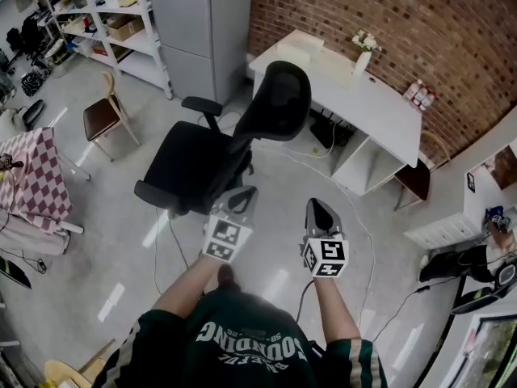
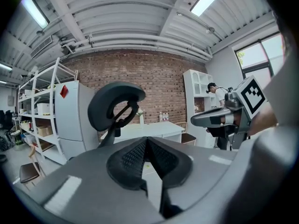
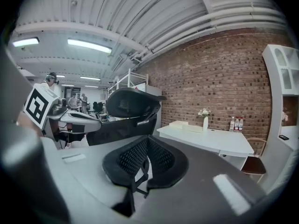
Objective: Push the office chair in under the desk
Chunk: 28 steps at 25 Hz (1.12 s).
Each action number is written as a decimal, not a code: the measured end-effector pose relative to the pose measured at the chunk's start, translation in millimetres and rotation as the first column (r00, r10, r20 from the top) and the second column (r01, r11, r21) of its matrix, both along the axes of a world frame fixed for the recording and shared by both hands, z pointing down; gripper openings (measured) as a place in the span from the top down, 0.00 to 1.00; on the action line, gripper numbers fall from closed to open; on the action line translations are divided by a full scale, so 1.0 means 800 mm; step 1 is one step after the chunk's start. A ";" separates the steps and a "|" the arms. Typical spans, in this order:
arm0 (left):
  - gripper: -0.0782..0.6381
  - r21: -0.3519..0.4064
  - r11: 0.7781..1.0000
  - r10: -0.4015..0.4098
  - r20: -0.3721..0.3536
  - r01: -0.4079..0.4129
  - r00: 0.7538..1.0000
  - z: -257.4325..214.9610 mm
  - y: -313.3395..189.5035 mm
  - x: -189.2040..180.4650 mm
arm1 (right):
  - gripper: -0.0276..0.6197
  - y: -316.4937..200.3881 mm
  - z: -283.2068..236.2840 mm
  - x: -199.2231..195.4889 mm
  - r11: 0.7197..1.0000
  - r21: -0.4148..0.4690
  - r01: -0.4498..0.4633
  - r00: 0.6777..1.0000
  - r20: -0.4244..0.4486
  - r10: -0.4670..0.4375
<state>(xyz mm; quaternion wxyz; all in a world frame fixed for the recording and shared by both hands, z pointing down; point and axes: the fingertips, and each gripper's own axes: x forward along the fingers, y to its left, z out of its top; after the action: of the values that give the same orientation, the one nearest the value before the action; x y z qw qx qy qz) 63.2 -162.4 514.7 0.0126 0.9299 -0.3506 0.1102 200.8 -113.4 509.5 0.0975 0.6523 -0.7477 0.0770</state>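
Two hand-held grippers close in on a black chair [image 1: 198, 160] that stands out on the floor just short of the white desk [image 1: 380, 107], its backrest toward the desk and its seat facing away. The left gripper [image 1: 245, 196] and the right gripper [image 1: 317, 210] are both fully closed, pads together and nothing between them. Neither touches the chair.

As things lie, the push has not begun. With the seat pointing away from the desk, the chair likely needs swivelling or wheeling round before it can slide under. The closed jaws would serve best as blunt pushers, set against the backrest or an armrest [image 1: 156, 192], one on each side so the chair rolls straight and does not spin. The opening under the desk lies left of its shelf unit [image 1: 367, 164]. Cables [image 1: 319, 153] trail across the floor there and could snag the wheels, so a slow, steady push looks wise. A vase [image 1: 363, 60] on the desktop argues against bumping the desk.

Print across the person's shirt [image 1: 250, 346] appears upside down and seems to include "FOUNDING"; the rest is unclear. The cubes [image 1: 226, 239] carry square black-and-white markers. Bottle labels on the desk are too small to read.
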 end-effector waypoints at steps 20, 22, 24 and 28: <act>0.70 0.078 0.994 -0.077 0.082 0.071 0.994 -0.009 -0.068 -0.093 | 0.96 -0.098 0.006 -0.074 0.998 -0.011 0.068 0.998 0.007 -0.068; 0.63 0.057 0.995 -0.087 0.093 0.082 0.992 0.007 -0.067 -0.090 | 0.96 -0.102 0.010 -0.072 0.997 -0.017 0.076 0.997 0.013 -0.076; 0.59 0.038 0.995 -0.097 0.110 0.093 0.989 0.021 -0.066 -0.089 | 0.96 -0.106 0.014 -0.071 0.996 -0.025 0.081 0.997 0.017 -0.080; 0.52 0.026 0.990 -0.144 0.152 0.141 0.978 0.048 -0.068 -0.092 | 0.96 -0.109 0.018 -0.068 0.995 -0.034 0.096 0.995 0.020 -0.095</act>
<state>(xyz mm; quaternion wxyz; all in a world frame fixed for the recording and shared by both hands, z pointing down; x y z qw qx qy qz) -10.1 -216.7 552.8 -0.0135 0.8913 -0.4171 0.1774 146.3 -201.0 523.6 0.1056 0.6134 -0.7773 0.0911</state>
